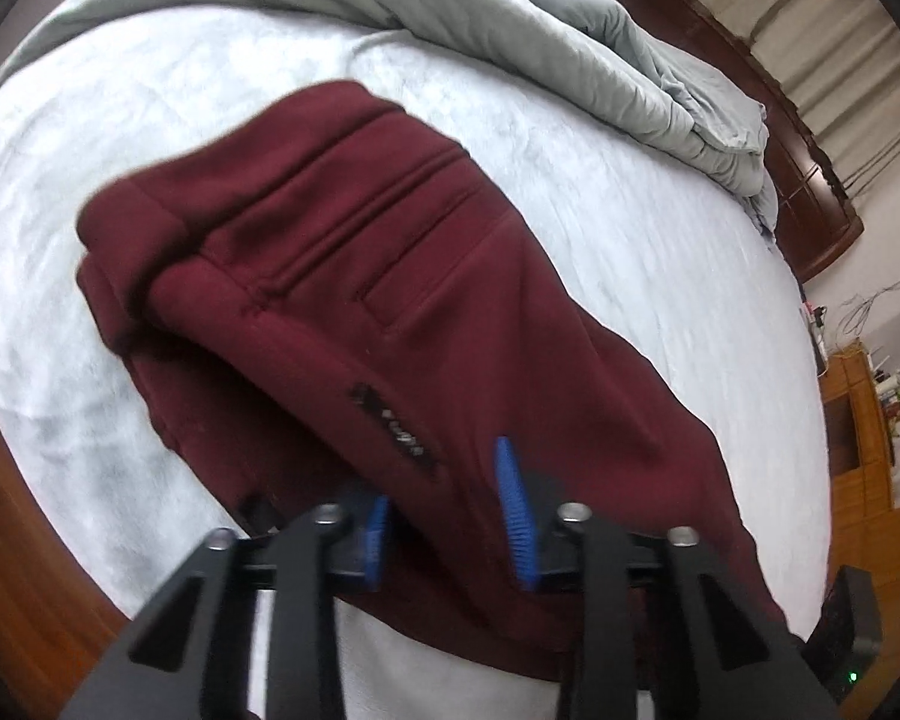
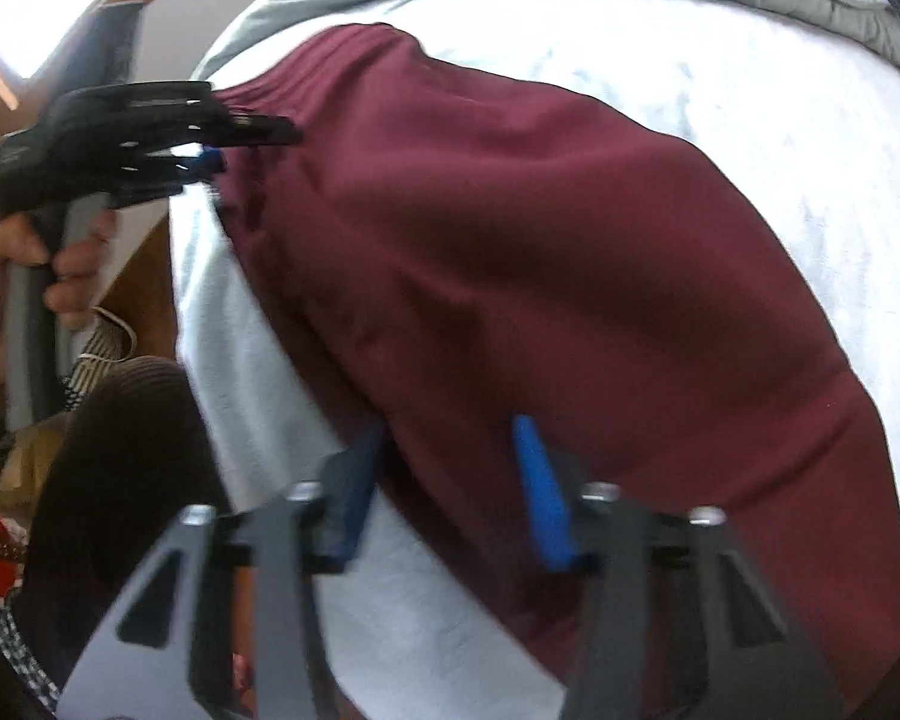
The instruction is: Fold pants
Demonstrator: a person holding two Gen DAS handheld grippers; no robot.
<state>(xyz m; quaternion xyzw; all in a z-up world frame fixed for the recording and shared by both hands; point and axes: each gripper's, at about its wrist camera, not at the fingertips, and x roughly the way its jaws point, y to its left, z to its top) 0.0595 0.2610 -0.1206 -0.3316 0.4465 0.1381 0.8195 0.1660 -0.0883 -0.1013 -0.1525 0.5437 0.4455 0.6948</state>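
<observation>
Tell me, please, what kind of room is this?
Most likely a bedroom: the maroon pants lie on a bed with a pale sheet, a grey duvet is bunched behind, and a dark wooden headboard stands beyond.

My bed (image 1: 600, 228) carries everything here: its top is spread with a pale blue-white fleecy sheet (image 1: 150, 120) that runs out to the rounded edges. The maroon pants (image 1: 342, 276) lie directly on that sheet near the middle, doubled over on themselves, with the pocket seams and a small dark label facing up; in my right wrist view they (image 2: 540, 252) stretch across the sheet toward the near edge. A grey-green quilt (image 1: 570, 42) is bunched in thick folds along the far side of the bed, apart from the pants.
</observation>
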